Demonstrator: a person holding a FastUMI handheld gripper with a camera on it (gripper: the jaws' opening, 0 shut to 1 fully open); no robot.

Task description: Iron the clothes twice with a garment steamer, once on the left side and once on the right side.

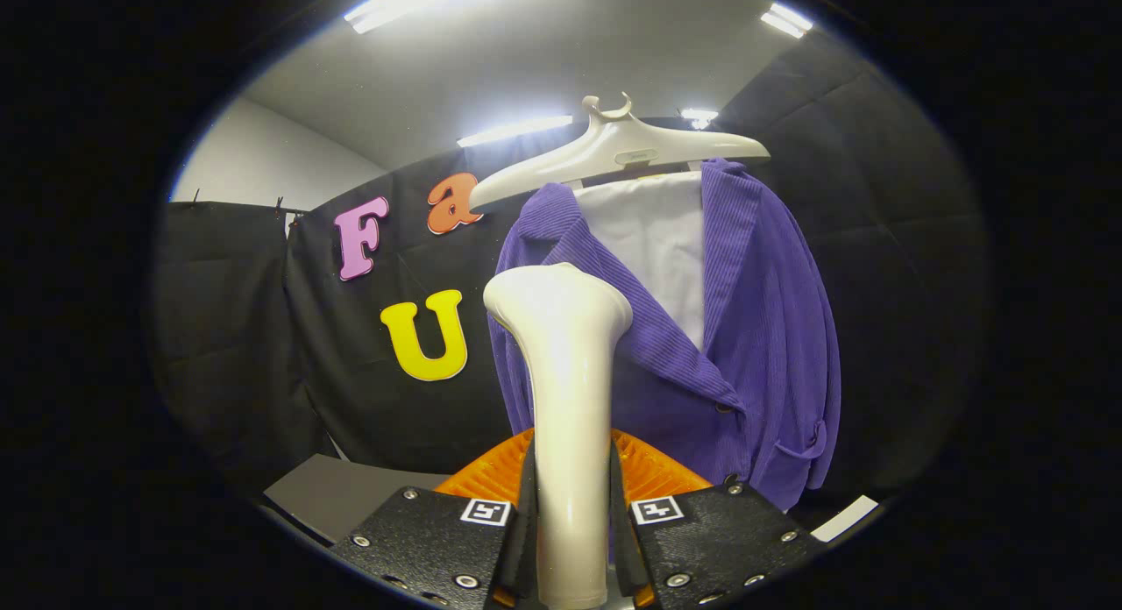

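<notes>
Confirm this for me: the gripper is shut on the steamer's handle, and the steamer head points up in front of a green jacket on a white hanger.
One detail is wrong: the jacket is purple, not green. The gripper view shows it. The rest holds: the gripper is shut on the steamer handle, its head pointing up in front of the jacket on the white hanger.

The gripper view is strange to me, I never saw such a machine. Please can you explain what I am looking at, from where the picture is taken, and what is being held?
There is no robot arm here. A person carries a hand-held tool with two-finger tongs, and a wide-angle camera rides on it, looking forward along the fingers, so the picture looks round and bent.

The two fingers press from both sides on the white handle of a garment steamer, which stands upright between them; its wide head is at the top.

Beyond the steamer a purple jacket hangs on a pale hanger, with a white garment inside it. The steamer head is in front of the jacket's lapel; whether it touches I cannot tell.
</notes>
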